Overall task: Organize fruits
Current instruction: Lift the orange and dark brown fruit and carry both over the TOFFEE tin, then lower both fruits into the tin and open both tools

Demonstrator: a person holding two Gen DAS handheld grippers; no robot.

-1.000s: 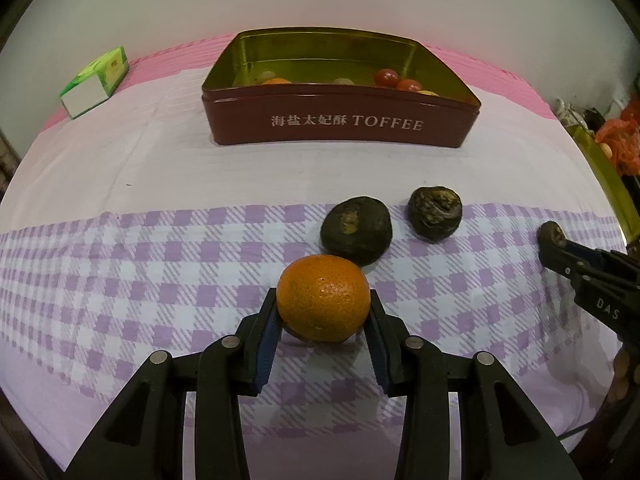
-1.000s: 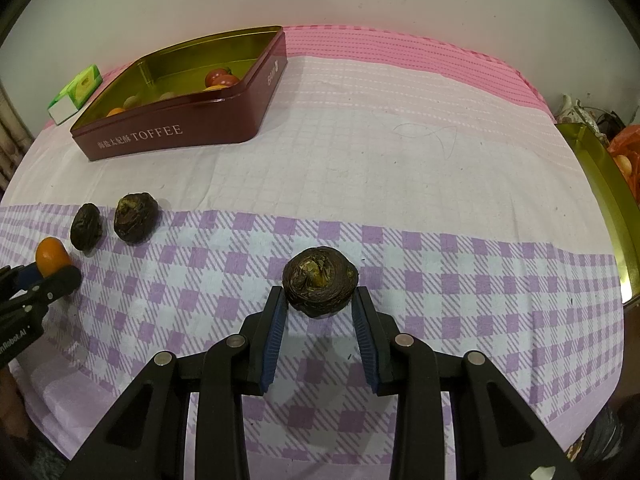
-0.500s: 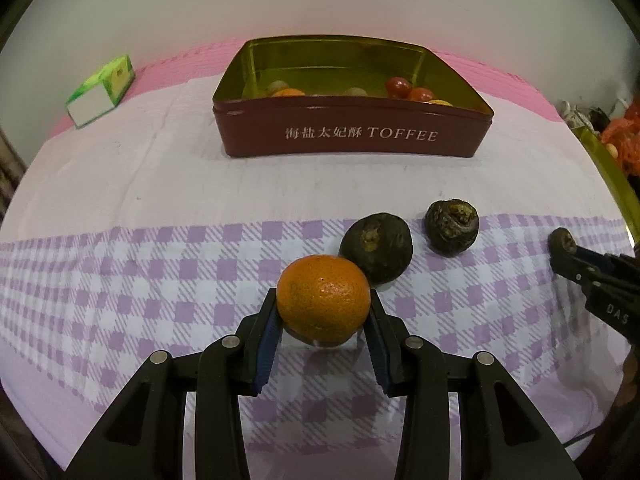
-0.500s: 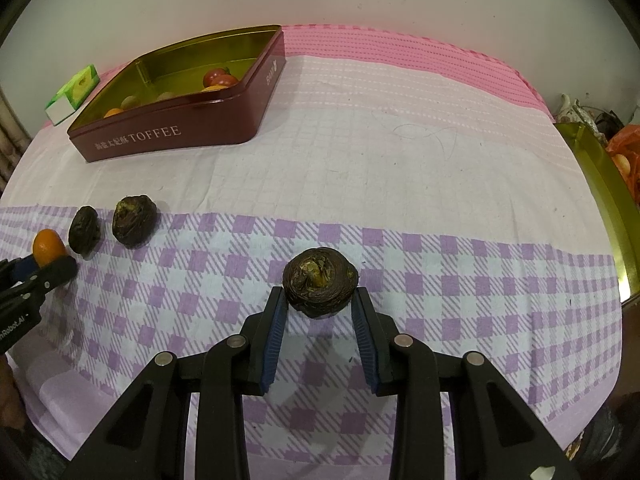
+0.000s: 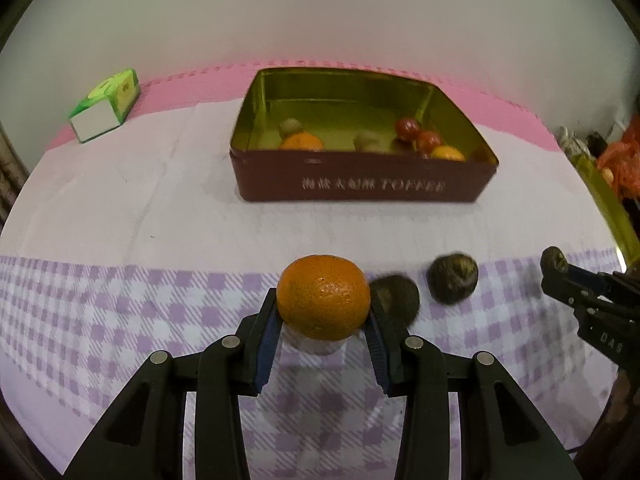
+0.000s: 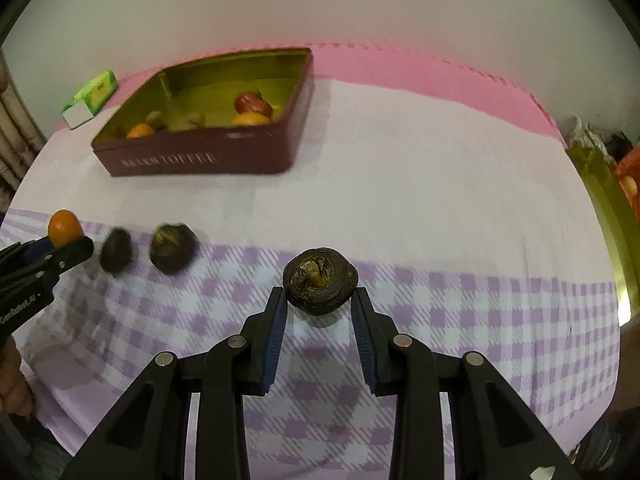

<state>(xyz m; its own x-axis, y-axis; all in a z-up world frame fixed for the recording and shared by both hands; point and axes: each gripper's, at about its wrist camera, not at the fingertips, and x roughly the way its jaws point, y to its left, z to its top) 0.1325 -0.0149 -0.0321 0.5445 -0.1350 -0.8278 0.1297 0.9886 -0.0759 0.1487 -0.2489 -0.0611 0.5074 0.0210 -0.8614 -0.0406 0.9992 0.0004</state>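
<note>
My left gripper [image 5: 323,324] is shut on an orange [image 5: 323,297] and holds it above the checked cloth. My right gripper [image 6: 319,307] is shut on a dark wrinkled fruit [image 6: 319,280], also lifted. Two more dark fruits [image 5: 453,279] [image 5: 394,299] lie on the cloth between the grippers; they also show in the right wrist view [image 6: 173,247] [image 6: 116,251]. The maroon toffee tin [image 5: 360,185] stands open at the back and holds several small fruits. It also shows in the right wrist view [image 6: 208,156]. The right gripper shows at the left view's right edge [image 5: 560,270].
A green and white carton [image 5: 105,105] lies at the back left of the table. A gold tin lid [image 6: 612,220] and orange bags sit at the right edge. The wall stands close behind the table.
Both grippers have lifted with their fruits and moved toward the tin. The tin's inside now shows more from above.
</note>
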